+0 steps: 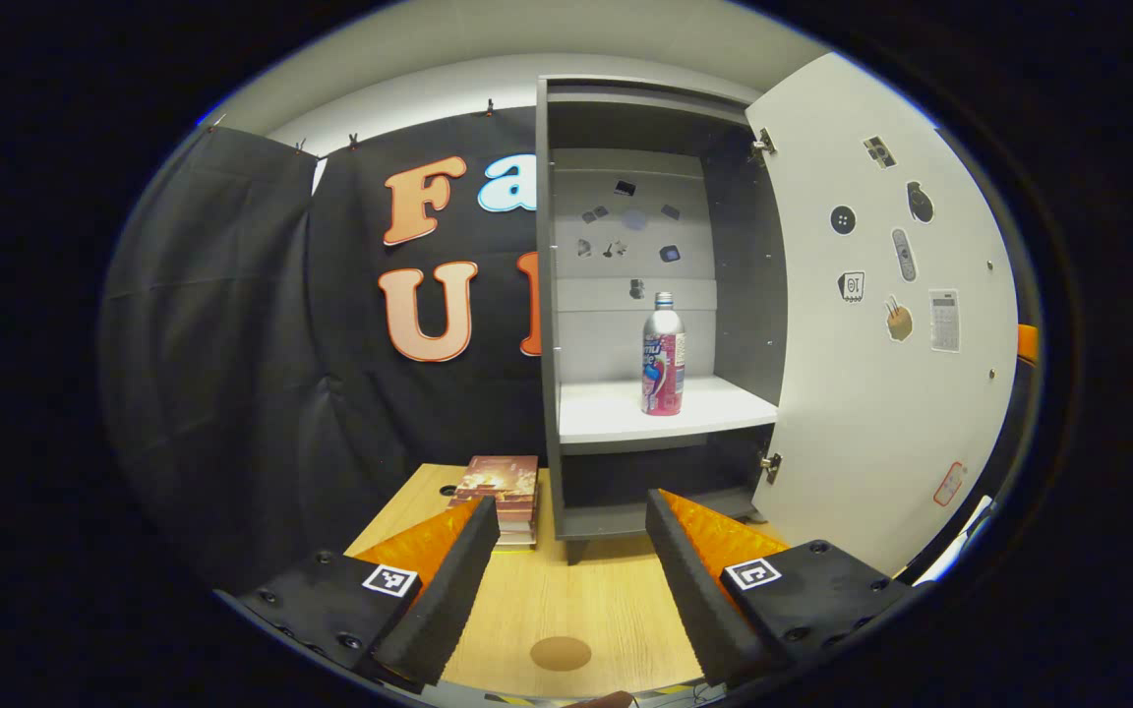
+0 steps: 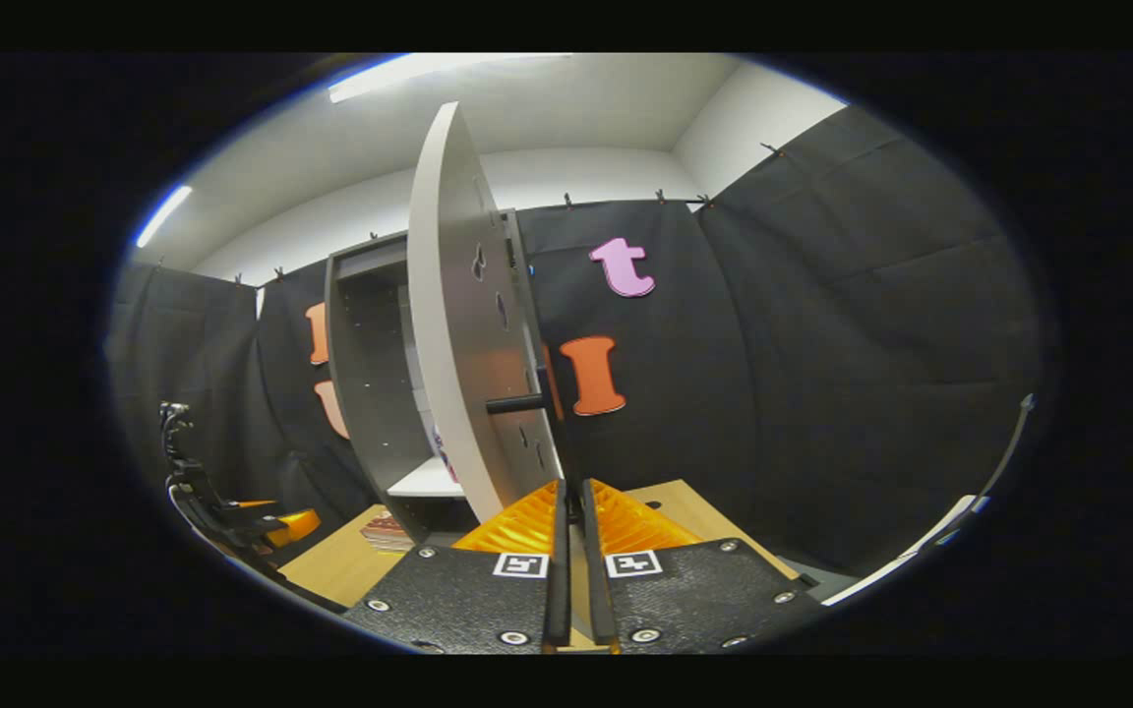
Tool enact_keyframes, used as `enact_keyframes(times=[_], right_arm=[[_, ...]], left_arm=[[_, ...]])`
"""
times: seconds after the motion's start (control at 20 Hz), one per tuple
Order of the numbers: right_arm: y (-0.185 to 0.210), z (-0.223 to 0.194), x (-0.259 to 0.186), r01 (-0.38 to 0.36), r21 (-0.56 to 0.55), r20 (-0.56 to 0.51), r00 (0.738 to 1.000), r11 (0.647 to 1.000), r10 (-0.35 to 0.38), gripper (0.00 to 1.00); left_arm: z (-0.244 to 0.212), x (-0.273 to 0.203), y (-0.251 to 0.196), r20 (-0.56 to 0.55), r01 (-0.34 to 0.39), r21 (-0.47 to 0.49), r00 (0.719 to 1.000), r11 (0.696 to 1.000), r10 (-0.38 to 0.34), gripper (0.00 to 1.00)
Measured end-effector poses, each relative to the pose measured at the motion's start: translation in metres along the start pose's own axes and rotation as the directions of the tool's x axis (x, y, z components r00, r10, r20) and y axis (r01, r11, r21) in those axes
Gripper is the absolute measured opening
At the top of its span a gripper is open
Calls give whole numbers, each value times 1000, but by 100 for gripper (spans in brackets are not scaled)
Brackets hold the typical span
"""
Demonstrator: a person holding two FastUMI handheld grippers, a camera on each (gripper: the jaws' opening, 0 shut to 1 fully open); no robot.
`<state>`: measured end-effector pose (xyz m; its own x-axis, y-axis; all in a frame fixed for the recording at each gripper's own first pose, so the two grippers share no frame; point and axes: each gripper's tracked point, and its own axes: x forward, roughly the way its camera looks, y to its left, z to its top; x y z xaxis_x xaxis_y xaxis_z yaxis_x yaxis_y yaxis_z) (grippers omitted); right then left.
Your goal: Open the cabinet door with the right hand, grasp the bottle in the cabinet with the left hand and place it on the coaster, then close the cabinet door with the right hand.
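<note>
The grey cabinet [image 1: 552,324] stands with its white door [image 1: 871,324] swung wide to the right. A silver bottle with a pink label [image 1: 663,354] is upright on the white shelf [image 1: 606,408]. My left gripper [image 1: 571,580] is open, low over the wooden table [image 1: 566,600] and well short of the cabinet, with the bottle between its fingers in line of sight. A brown round coaster [image 1: 561,653] lies on the table just under it. My right gripper [image 2: 572,536] is shut with nothing visibly between its fingers, on the outer side of the door [image 2: 468,374], below the black handle [image 2: 517,403].
A stack of books [image 1: 503,497] lies on the table left of the cabinet's foot. Black cloth walls close in the back and sides. An orange part of the right gripper [image 1: 1027,339] peeks from behind the door's edge. The left gripper [image 2: 232,516] appears at the far left.
</note>
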<state>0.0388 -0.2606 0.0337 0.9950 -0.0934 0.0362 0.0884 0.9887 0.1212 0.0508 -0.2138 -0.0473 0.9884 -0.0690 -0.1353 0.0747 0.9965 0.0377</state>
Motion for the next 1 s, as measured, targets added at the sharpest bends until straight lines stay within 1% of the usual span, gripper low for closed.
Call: enact_keyframes(times=[0.05, 0.1, 0.15, 0.2, 0.25, 0.35, 0.4, 0.45, 0.5, 0.55, 0.6, 0.65, 0.7, 0.75, 0.85, 0.9, 0.95, 1.0], right_arm=[[-1, 5, -7, 17, -14, 18, 1000, 1000, -16, 0], [3, 7, -17, 28, -27, 37, 999, 999, -27, 0], [7, 9, -23, 43, -39, 51, 998, 998, -41, 6], [11, 9, -30, 56, -47, 60, 997, 997, -53, 3], [17, 12, -38, 60, -50, 69, 996, 997, -56, 6], [31, 17, -51, 52, -50, 87, 995, 997, -48, 6], [43, 17, -56, 32, -53, 97, 995, 998, -27, 6], [54, 19, -61, 15, -56, 118, 993, 998, -8, 11], [61, 21, -62, 17, -60, 137, 991, 998, -9, 15], [68, 20, -64, 16, -60, 150, 989, 998, -7, 0], [77, 17, -62, 3, -55, 150, 989, 998, 5, 0], [84, 11, -59, -3, -52, 144, 990, 999, 11, 10], [91, 4, -54, -5, -51, 132, 991, 999, 12, 11], [100, -4, -49, -15, -50, 115, 993, 999, 20, 16], [125, -16, -40, -71, -31, 92, 993, 997, 73, 20], [129, -21, -31, -85, -18, 80, 993, 996, 87, 22], [135, -26, -24, -100, -7, 67, 993, 995, 100, 22], [139, -32, -15, -103, -5, 49, 993, 995, 103, 23]], left_arm=[[6, 12, -6, 11, 15, 7, 1000, 1000, -16, 98], [12, 26, -13, 26, 34, 11, 999, 999, -34, 95], [17, 42, -22, 34, 52, 13, 998, 999, -52, 95], [21, 56, -31, 38, 71, 14, 997, 997, -71, 98], [25, 72, -40, 41, 90, 14, 995, 996, -91, 98], [36, 102, -54, 56, 120, 18, 991, 993, -121, 98], [41, 117, -58, 60, 124, 21, 990, 992, -125, 95], [44, 132, -65, 64, 133, 22, 989, 991, -134, 98], [48, 146, -72, 66, 144, 18, 987, 989, -145, 95], [50, 158, -80, 66, 155, 18, 986, 988, -156, 98], [53, 170, -86, 70, 166, 19, 984, 986, -166, 95], [56, 184, -91, 75, 175, 20, 982, 984, -176, 98], [59, 195, -95, 79, 177, 21, 981, 984, -178, 95], [61, 206, -99, 83, 182, 23, 979, 983, -183, 98], [67, 227, -105, 95, 186, 23, 978, 982, -188, 98], [70, 237, -108, 99, 190, 22, 976, 981, -192, 95], [71, 246, -109, 103, 192, 21, 976, 981, -193, 100], [73, 256, -110, 106, 193, 20, 975, 981, -194, 98]])
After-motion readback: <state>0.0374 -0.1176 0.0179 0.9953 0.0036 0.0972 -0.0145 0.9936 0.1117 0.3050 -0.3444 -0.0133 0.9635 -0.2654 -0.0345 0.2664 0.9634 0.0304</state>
